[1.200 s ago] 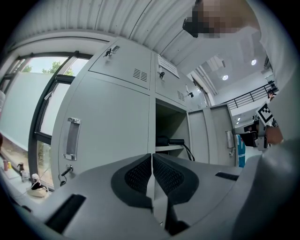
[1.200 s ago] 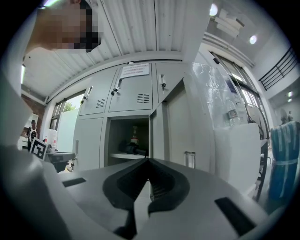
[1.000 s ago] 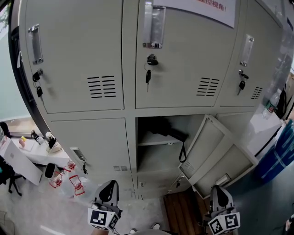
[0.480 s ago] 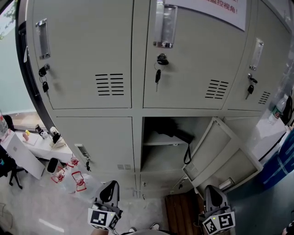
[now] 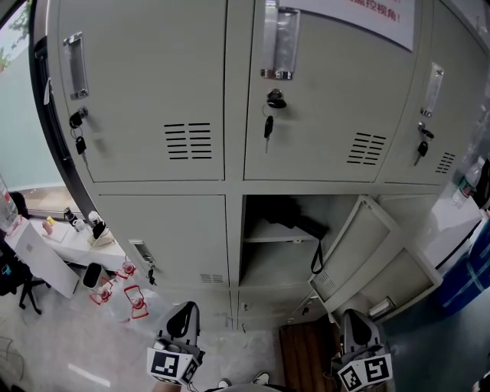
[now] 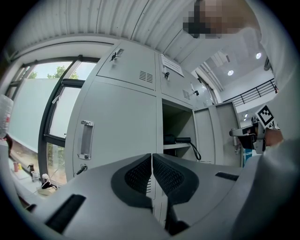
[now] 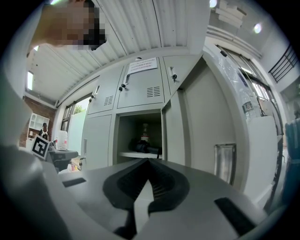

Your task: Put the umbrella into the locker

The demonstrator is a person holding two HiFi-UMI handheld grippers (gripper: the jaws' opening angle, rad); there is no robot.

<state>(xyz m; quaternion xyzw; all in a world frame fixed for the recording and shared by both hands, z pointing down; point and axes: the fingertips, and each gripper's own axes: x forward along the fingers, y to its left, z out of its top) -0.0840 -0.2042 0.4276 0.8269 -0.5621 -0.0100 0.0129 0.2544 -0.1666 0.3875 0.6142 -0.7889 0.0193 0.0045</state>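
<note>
Holding both tools low before the lockers, you have the left gripper (image 6: 152,171) closed, its ribbed black pads (image 6: 136,176) pressed together on nothing. The right gripper (image 7: 147,180) is closed and empty too. Each smooth grey body carries a marker cube (image 5: 170,364) printed with black-and-white squares.

Ahead of you there is bare floor up to the cabinet front. On the right gripper's side the open door (image 5: 367,260) swings outward, its free edge jutting toward you, so the way in is narrower there than on the left.

The umbrella (image 5: 295,218) is in the open locker (image 5: 253,260). It lies folded and black on the thin flat shelf (image 5: 268,240), with its strap (image 5: 315,256) looping down over the shelf's front edge.

The cabinet is painted pale grey sheet metal with square-cornered doors. Each shut door has a block of louvred vents (image 5: 189,142), a clear upright card holder (image 5: 277,42) and keys (image 5: 268,126) hanging from its lock.

A white notice (image 5: 360,11) with red characters sits at the top, cut off and unreadable.
</note>
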